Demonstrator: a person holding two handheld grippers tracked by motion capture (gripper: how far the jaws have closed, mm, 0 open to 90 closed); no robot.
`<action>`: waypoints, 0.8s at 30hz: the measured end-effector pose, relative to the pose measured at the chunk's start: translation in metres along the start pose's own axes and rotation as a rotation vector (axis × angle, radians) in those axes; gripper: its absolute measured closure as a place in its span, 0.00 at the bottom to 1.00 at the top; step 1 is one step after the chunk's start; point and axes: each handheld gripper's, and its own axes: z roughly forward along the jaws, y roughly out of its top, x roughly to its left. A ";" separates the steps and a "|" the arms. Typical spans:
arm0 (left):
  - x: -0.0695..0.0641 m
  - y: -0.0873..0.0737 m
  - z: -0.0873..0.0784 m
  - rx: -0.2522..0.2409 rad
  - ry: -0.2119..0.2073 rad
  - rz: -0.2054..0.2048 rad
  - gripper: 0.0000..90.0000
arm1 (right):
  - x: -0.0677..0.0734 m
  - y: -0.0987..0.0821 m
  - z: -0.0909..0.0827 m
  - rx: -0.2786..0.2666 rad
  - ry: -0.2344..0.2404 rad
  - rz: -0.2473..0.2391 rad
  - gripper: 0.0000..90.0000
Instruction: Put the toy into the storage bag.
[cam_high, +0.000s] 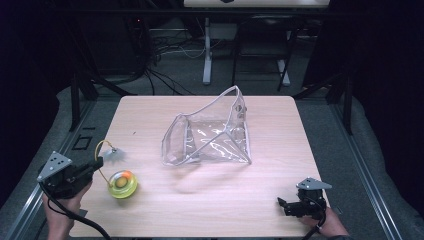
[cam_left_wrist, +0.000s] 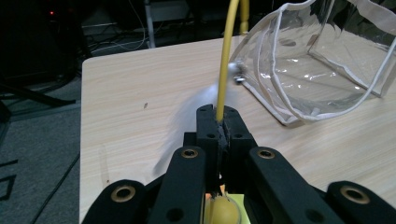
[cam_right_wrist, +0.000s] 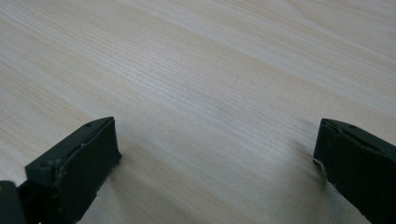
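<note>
A yellow-green round toy base (cam_high: 123, 184) with an orange ball in it sits at the table's near left. A thin yellow wire (cam_high: 101, 149) arches up from it to a small bell and a white feather (cam_high: 114, 155). My left gripper (cam_high: 98, 163) is shut on that wire, beside the base. In the left gripper view its jaws (cam_left_wrist: 223, 114) pinch the yellow wire (cam_left_wrist: 225, 60), with the bell (cam_left_wrist: 236, 73) and the white feather (cam_left_wrist: 187, 122) just beyond. A clear plastic pouch (cam_high: 210, 136) with white trim stands open mid-table. My right gripper (cam_high: 283, 204) rests open at the near right, empty (cam_right_wrist: 217, 140).
The light wooden table (cam_high: 270, 120) has dark floor, cables and stand legs (cam_high: 207, 60) behind it. The clear pouch (cam_left_wrist: 317, 60) lies to the right of the left gripper's line. Bare wood lies under the right gripper.
</note>
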 end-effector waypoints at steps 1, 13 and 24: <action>-0.001 0.002 0.000 0.000 -0.008 0.006 0.98 | 0.000 0.000 0.000 0.001 0.001 0.000 0.00; -0.003 0.011 -0.002 0.000 -0.021 0.024 0.98 | 0.000 0.000 0.000 -0.001 0.001 0.001 0.00; -0.007 0.032 -0.003 -0.018 -0.061 0.054 0.98 | 0.000 0.000 0.000 0.000 0.001 -0.001 0.00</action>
